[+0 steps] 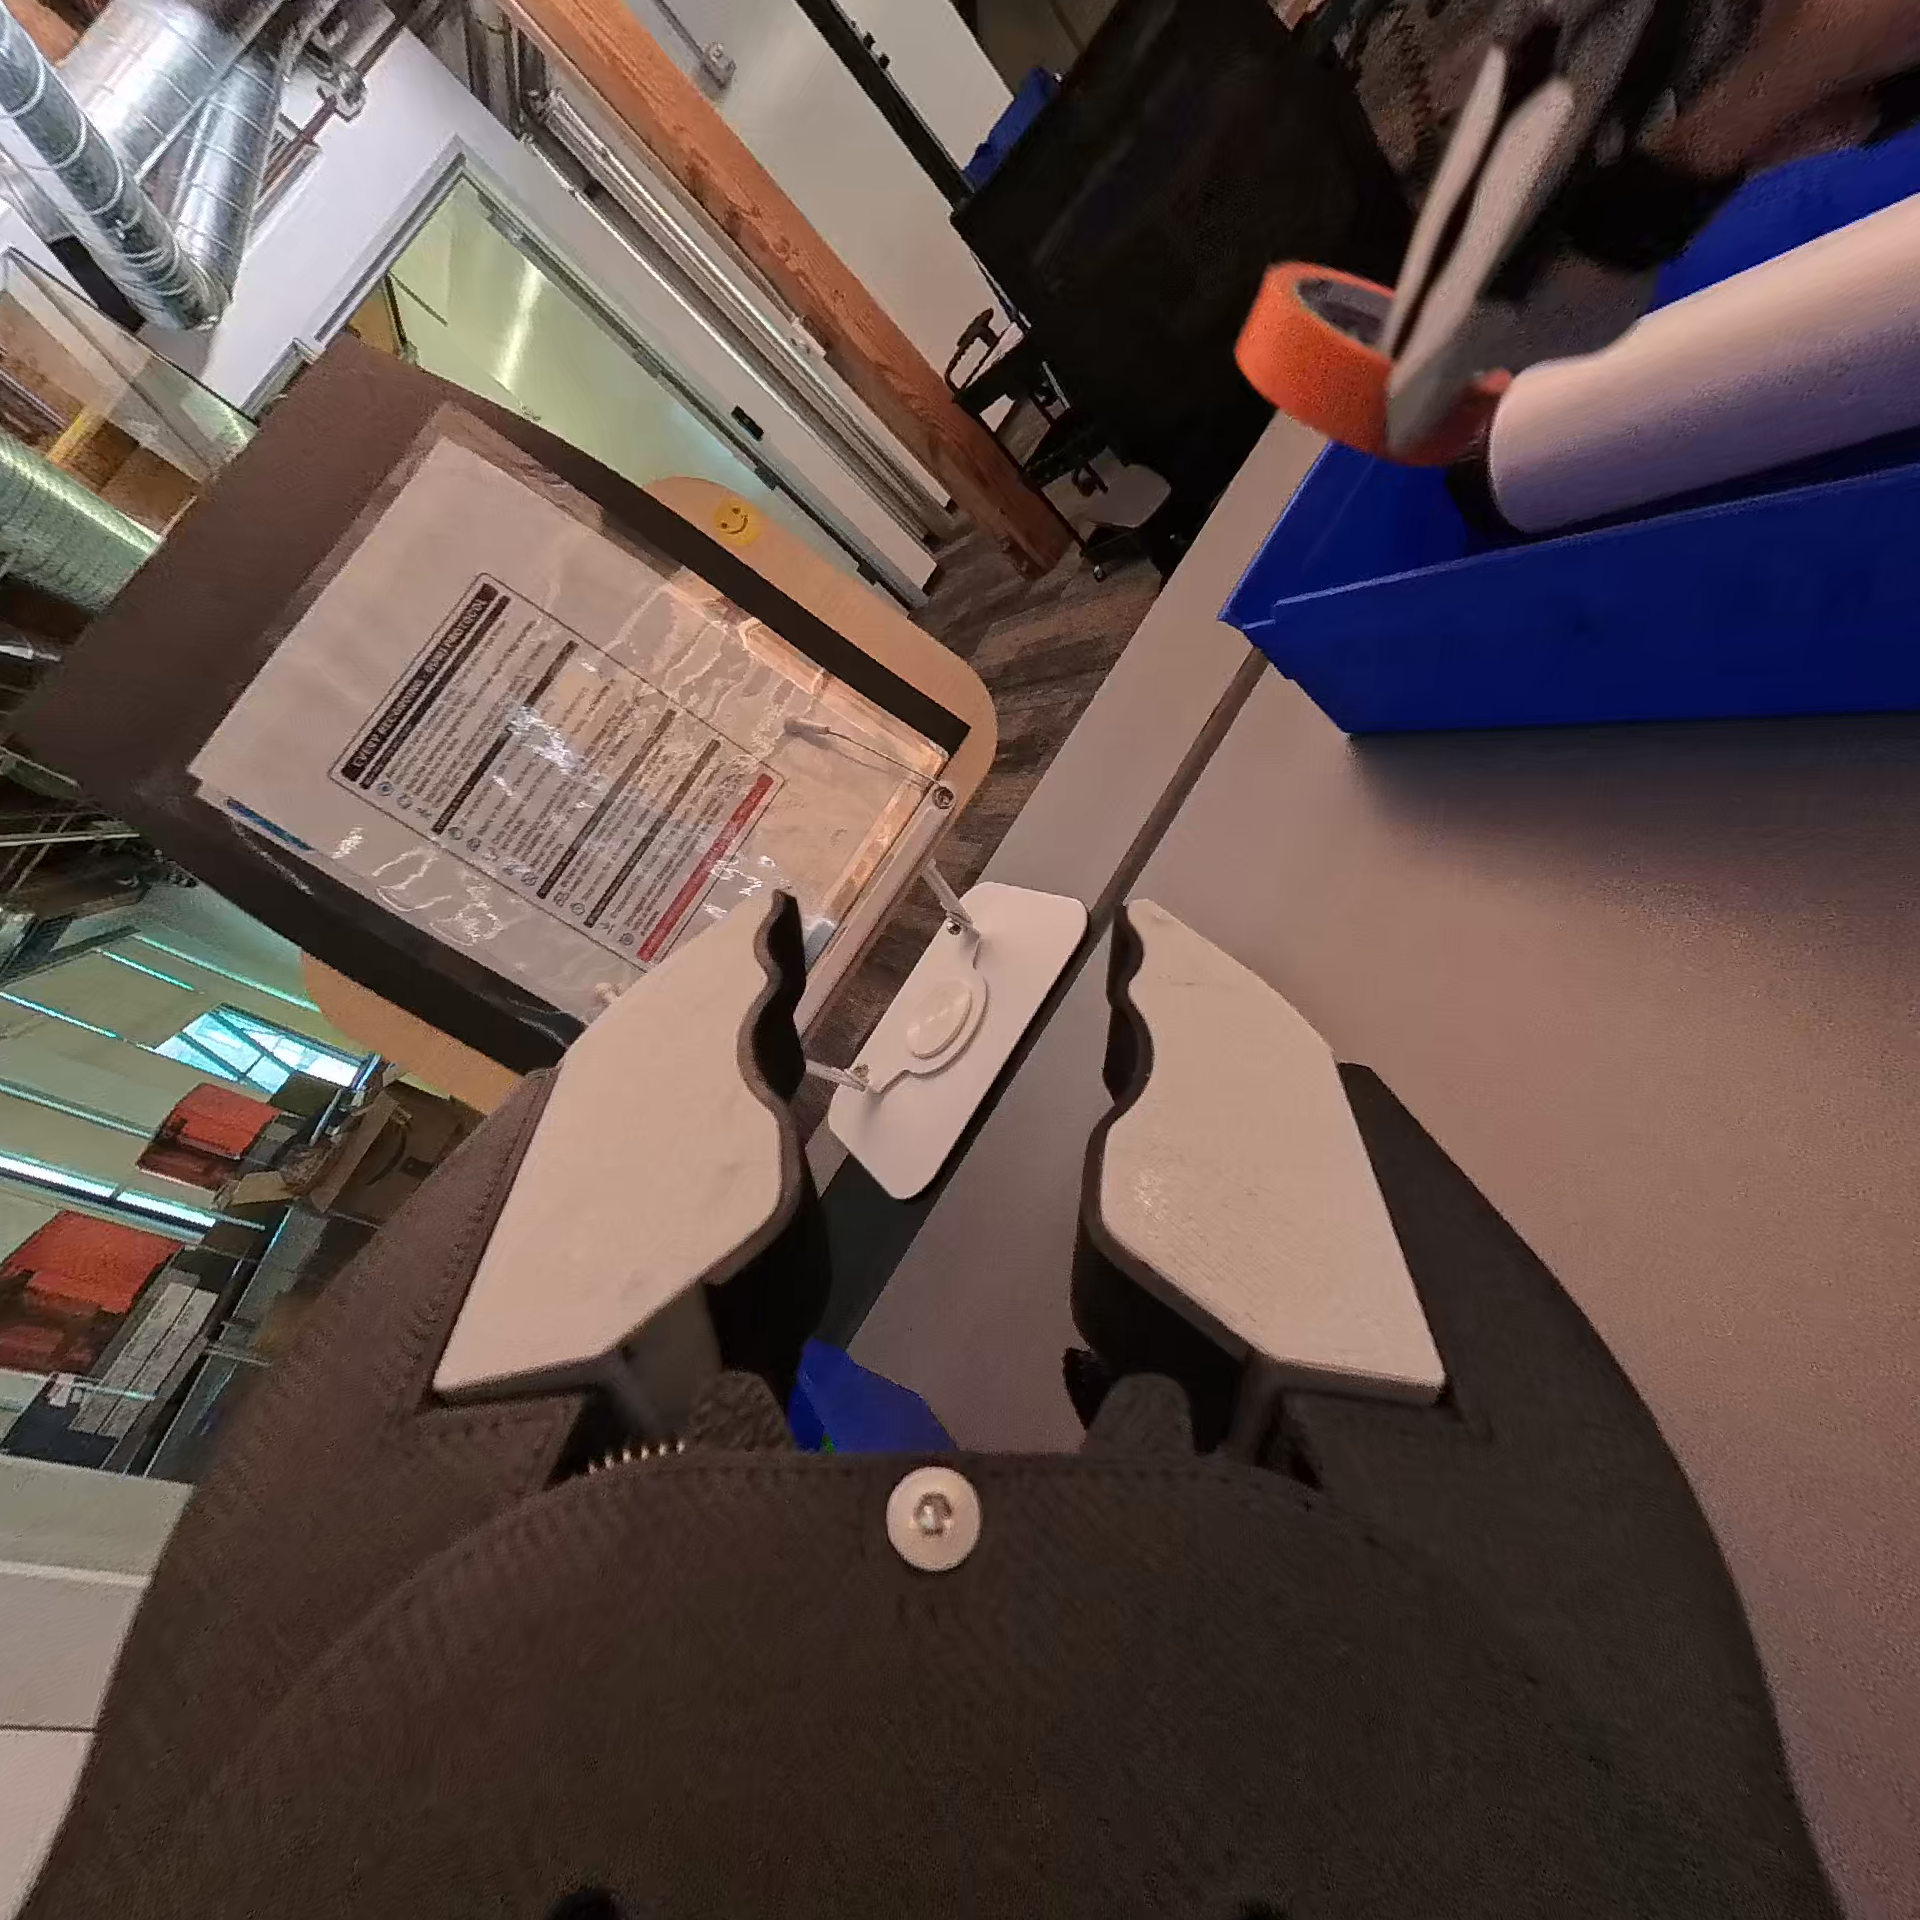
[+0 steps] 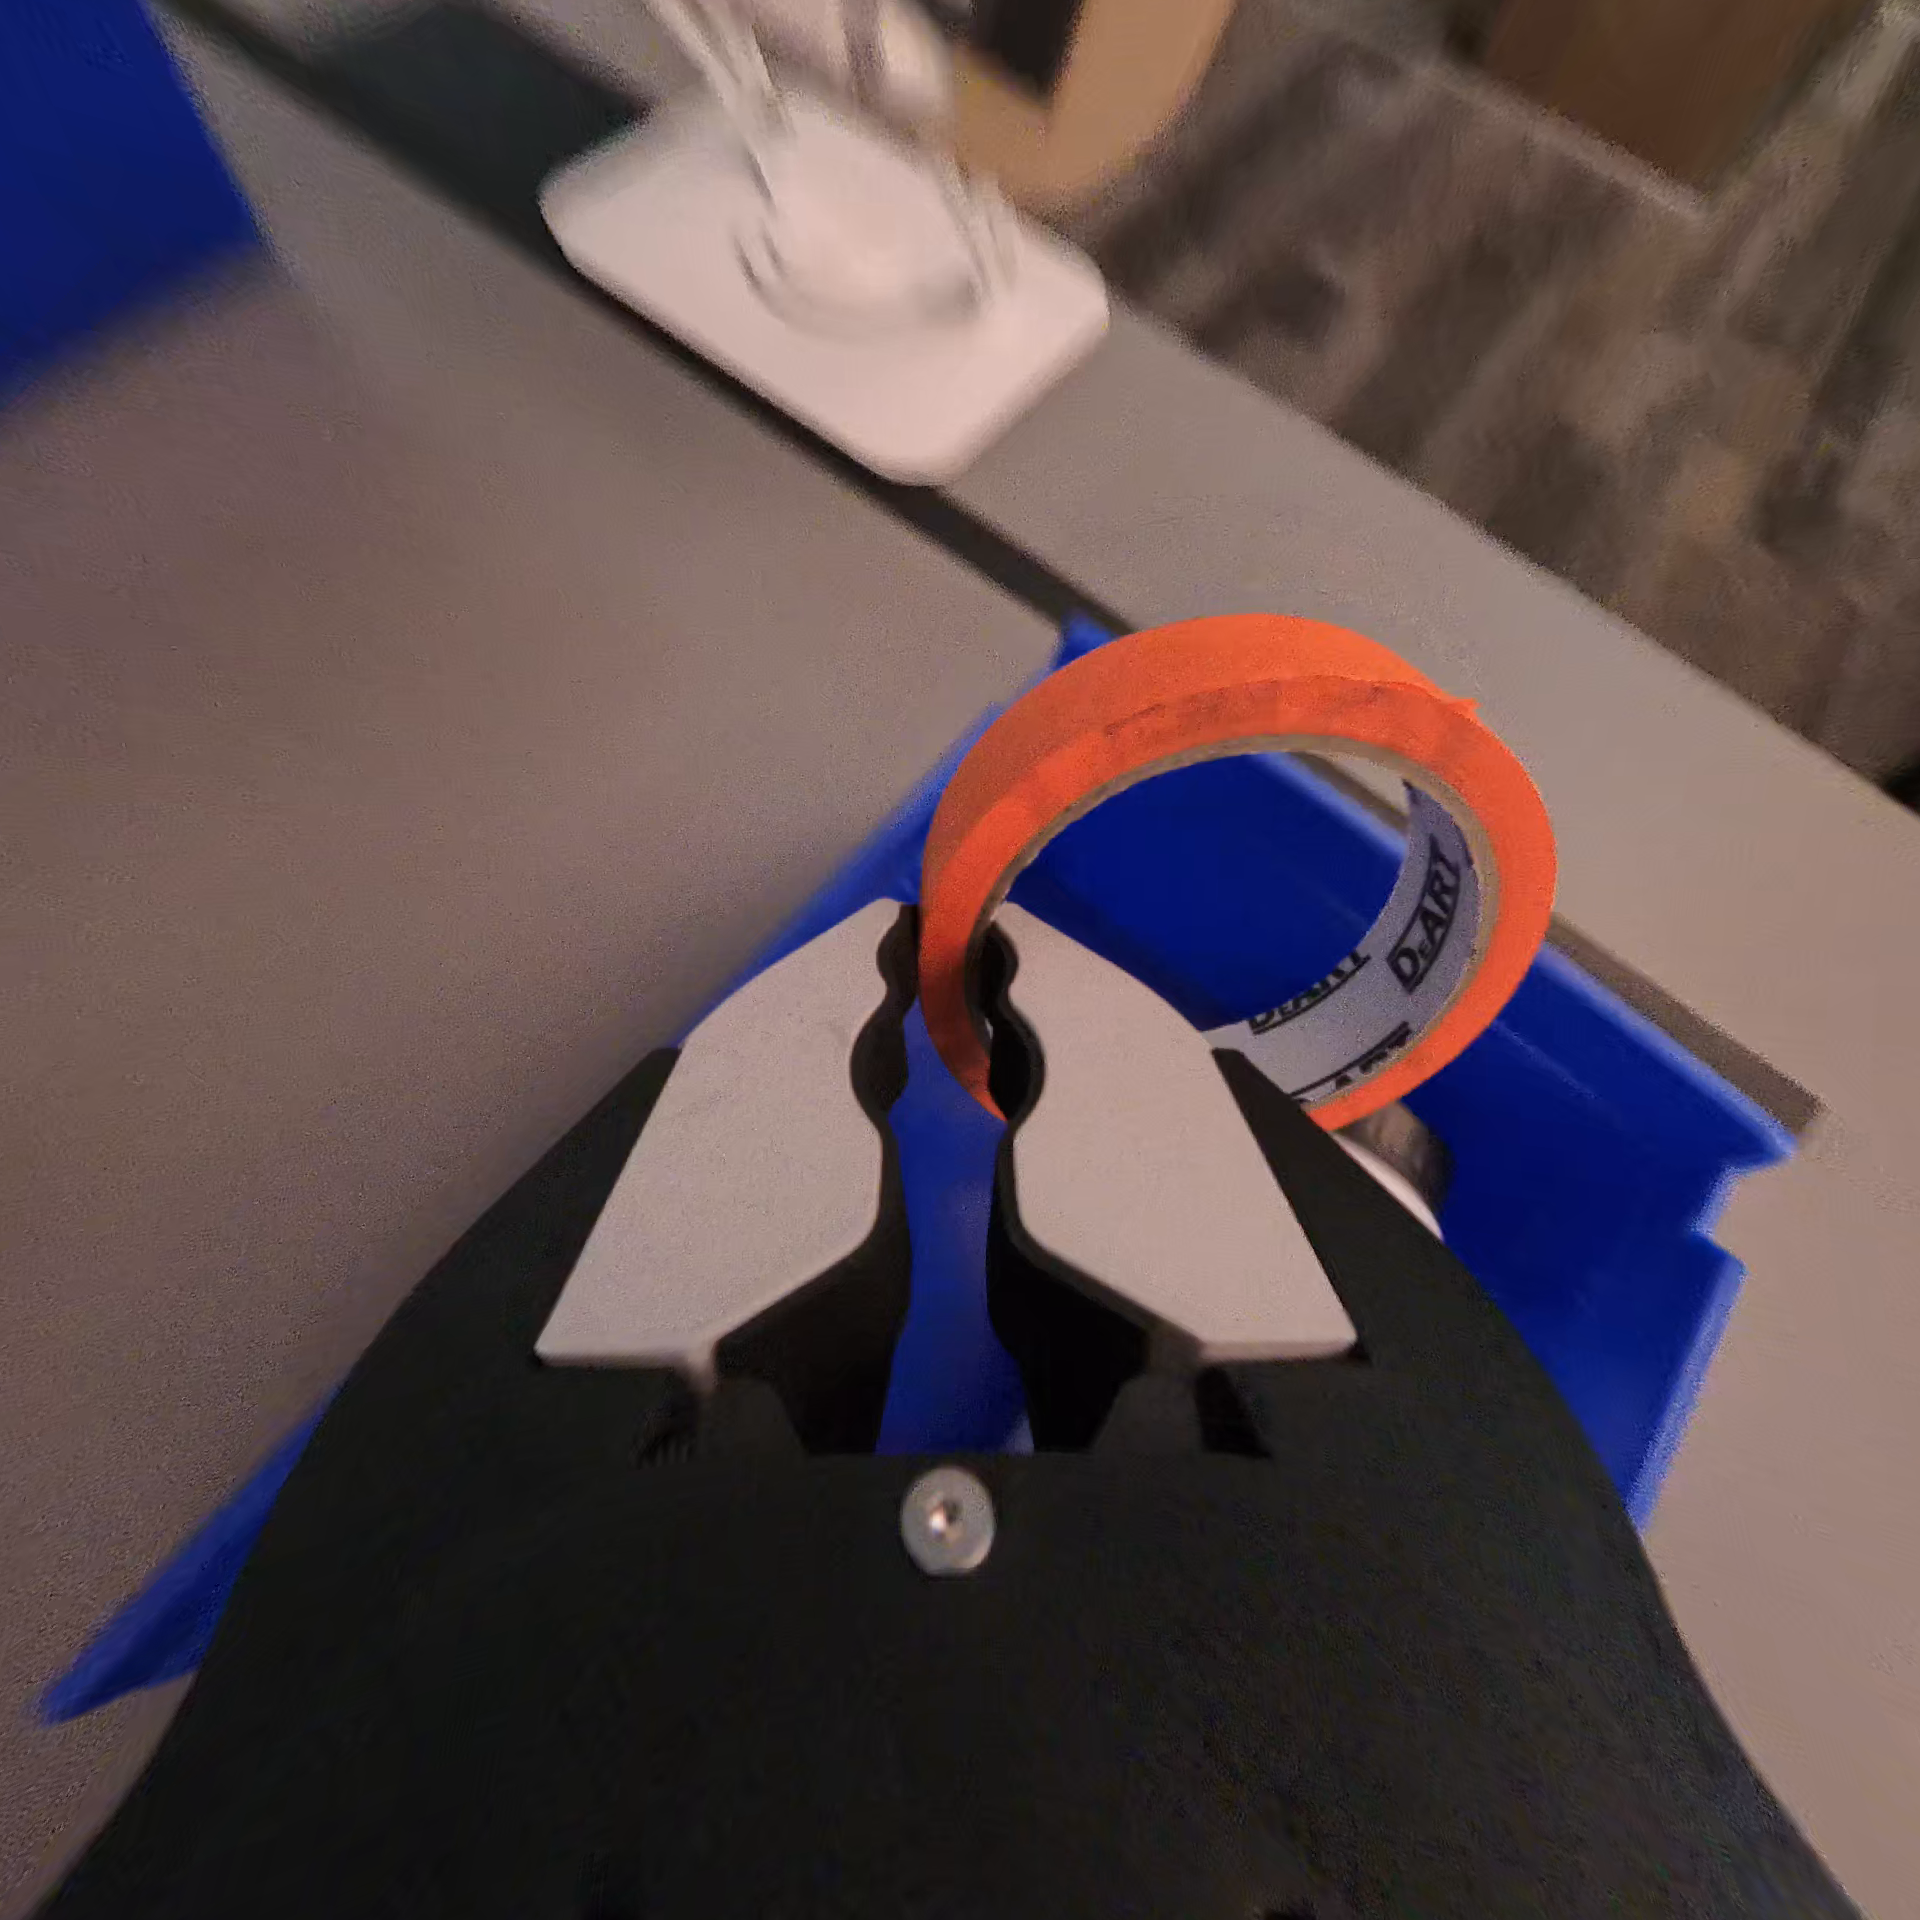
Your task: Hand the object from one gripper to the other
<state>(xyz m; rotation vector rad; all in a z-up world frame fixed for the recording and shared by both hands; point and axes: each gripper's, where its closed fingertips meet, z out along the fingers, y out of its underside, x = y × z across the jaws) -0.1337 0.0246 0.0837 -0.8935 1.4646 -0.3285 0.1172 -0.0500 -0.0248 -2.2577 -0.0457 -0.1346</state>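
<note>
While my right tongs are clamped on the rim of the orange tape roll, I hold it in the air above the blue bin near the tabletop edge. My left tongs stand apart with nothing between them, over that edge beside the white stand base, well apart from the roll.

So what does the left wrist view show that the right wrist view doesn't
Only the left wrist view shows the open, empty left gripper, a framed instruction sheet on its stand, and a white roll in the blue bin. Only the right wrist view shows the right gripper close up, jaws clamped on the tape's wall. Both show the orange tape roll, the bin and the grey table.
</note>
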